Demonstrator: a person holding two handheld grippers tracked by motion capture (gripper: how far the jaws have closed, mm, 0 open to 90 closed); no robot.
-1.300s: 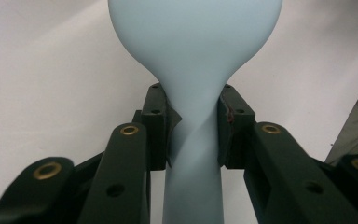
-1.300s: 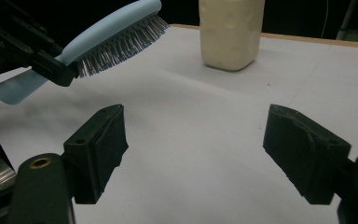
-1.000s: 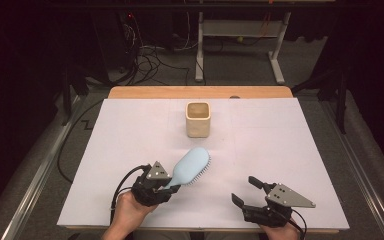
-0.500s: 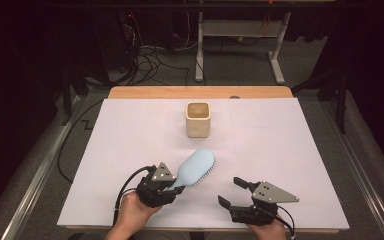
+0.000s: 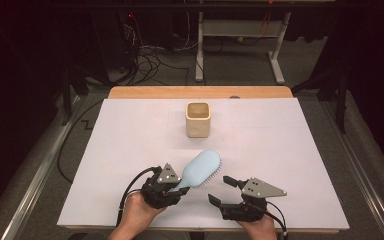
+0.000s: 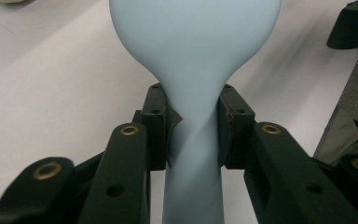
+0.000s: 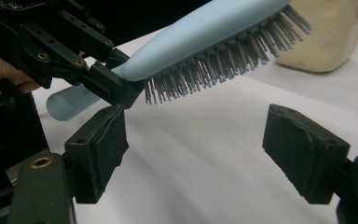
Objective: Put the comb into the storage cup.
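Lower left of centre in the high view: the left gripper [image 5: 172,186] is clamped on the neck of the pale blue plastic paddle hairbrush [image 5: 201,169], where handle meets head, and the brush is held clear of the white table cover [image 5: 290,145] with its head angled up toward the cream square cup [image 5: 198,119] at upper centre. The brush looks light and rigid with a smooth, probably slippery shell and flexible grey bristles, so the narrow neck or handle is judged the surest hold. Lower right: the right gripper [image 5: 225,191] is spread wide and empty, just beside the bristle side.
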